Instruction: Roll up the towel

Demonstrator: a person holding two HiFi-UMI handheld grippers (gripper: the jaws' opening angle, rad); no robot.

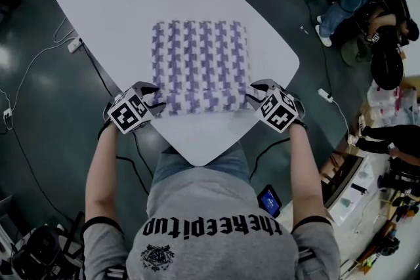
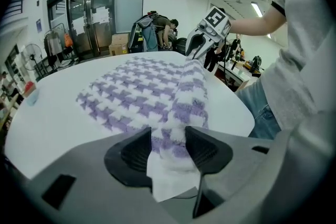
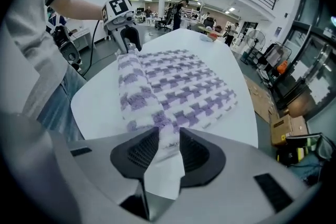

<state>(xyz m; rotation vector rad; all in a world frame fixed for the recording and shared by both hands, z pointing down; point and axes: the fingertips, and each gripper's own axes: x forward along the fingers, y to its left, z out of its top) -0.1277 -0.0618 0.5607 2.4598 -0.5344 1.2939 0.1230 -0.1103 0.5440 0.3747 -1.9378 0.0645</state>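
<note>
Both tools pinch the rolled near edge of the towel [image 1: 200, 56]: left tool [image 1: 156, 100] at its left end, right tool [image 1: 254, 95] at right; rest lies flat on table [image 1: 131, 3]. Rolling looks early. Next prob. needs: turn roll fwd, both ends level.

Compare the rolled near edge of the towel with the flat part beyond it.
The rolled edge is bunched into a thick tube; the flat part lies spread on the table. The rolled edge is pinched at its ends by the left gripper and right gripper; the flat part is untouched. Both show the same purple-and-white check.
</note>
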